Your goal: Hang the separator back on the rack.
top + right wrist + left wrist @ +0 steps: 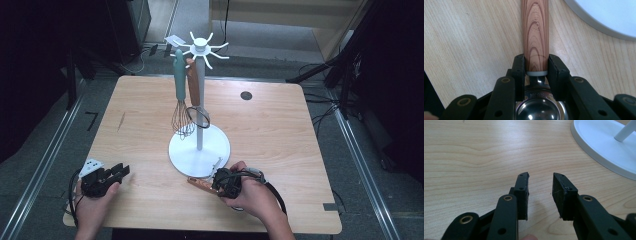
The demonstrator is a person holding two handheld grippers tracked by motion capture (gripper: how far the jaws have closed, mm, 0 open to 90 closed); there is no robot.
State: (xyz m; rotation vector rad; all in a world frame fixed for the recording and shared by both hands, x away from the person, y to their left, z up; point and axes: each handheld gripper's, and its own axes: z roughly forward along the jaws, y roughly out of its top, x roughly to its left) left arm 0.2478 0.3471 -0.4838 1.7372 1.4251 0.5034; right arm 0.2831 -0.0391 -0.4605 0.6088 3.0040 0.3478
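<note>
A utensil with a wooden handle [535,30] and a shiny metal bowl [540,110] lies flat on the table, just in front of the white stand's round base [210,145]. My right gripper [536,58] is shut on the handle's lower end, one pad pressed against each side. In the high view the right gripper [220,181] sits at the front of the table, and the handle [199,183] points left from it. My left gripper [120,171] rests at the front left corner. Its jaws [541,176] stand apart over bare wood with nothing between them.
The white stand [200,100] rises from the table's middle with hooks at its top. A teal whisk [180,95] and a second wooden-handled tool [193,85] with a wire ring hang from it. A dark round hole [246,95] lies at the back right. The base's rim [604,150] is to the left gripper's right.
</note>
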